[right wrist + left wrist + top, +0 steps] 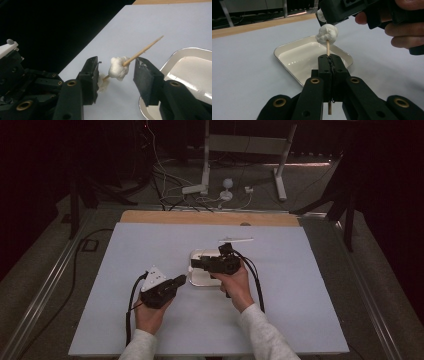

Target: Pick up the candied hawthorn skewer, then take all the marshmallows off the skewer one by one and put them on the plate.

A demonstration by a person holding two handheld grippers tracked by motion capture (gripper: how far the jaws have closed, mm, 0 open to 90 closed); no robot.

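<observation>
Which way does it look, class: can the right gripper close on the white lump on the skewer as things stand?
Probably yes. The right gripper is open, with the white lump between its jaws and nothing blocking them. The left gripper holds the skewer shut below.

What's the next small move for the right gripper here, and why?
Probably close the right gripper on the white marshmallow lump. Its jaws stand open on either side of the lump, which is already threaded on the thin wooden skewer that the left gripper holds clamped above the shallow white tray.
</observation>
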